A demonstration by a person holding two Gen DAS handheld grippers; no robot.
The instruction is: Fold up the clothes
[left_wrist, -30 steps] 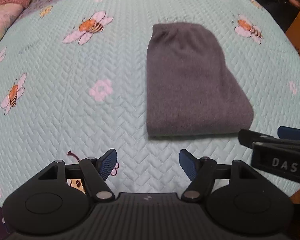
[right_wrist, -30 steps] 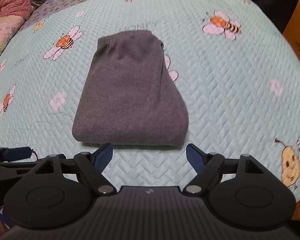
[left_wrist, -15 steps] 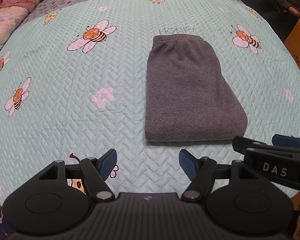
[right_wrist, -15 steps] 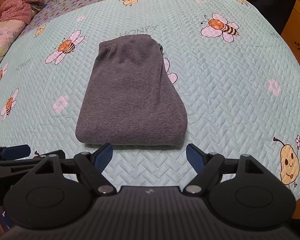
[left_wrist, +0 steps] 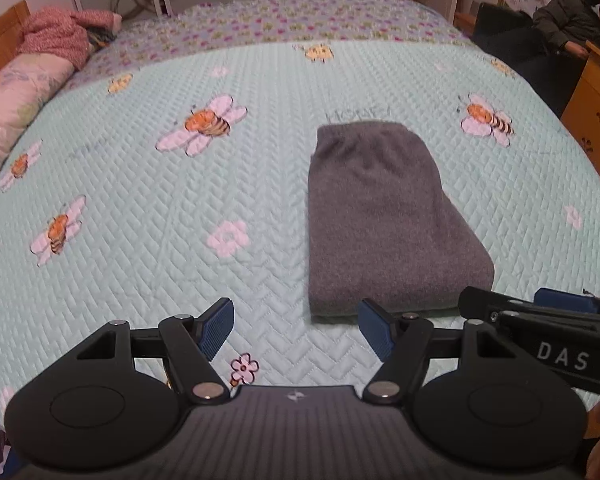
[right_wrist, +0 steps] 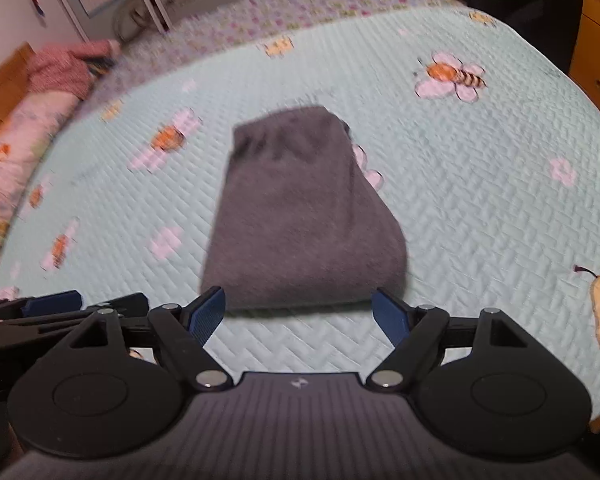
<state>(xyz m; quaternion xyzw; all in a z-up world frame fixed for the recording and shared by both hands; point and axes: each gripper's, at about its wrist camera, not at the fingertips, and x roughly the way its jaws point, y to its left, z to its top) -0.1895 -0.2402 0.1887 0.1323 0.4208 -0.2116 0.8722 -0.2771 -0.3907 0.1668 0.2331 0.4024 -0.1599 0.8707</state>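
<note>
A grey garment [left_wrist: 384,220] lies folded into a compact rectangle on the mint bee-print quilt [left_wrist: 180,184], its folded edge nearest me. My left gripper [left_wrist: 296,326] hovers open over the quilt, just short of the garment's near left corner, with nothing between its blue pads. In the right wrist view the same garment [right_wrist: 304,216] sits straight ahead, and my right gripper [right_wrist: 300,312] is open and empty just before its near edge. The right gripper's fingers [left_wrist: 564,302] also show at the right of the left wrist view.
A pink quilted garment [left_wrist: 60,36] and floral pillow [left_wrist: 16,100] lie at the bed's far left by the wooden headboard. A yellow wooden cabinet [left_wrist: 592,108] stands beside the bed on the right, with a seated person [left_wrist: 576,20] behind it. Wardrobe doors line the far wall.
Both grippers have pulled back from the folded garment and tilted upward, so the room's far end has come into view. The garment lies unmoved; both stay open.
</note>
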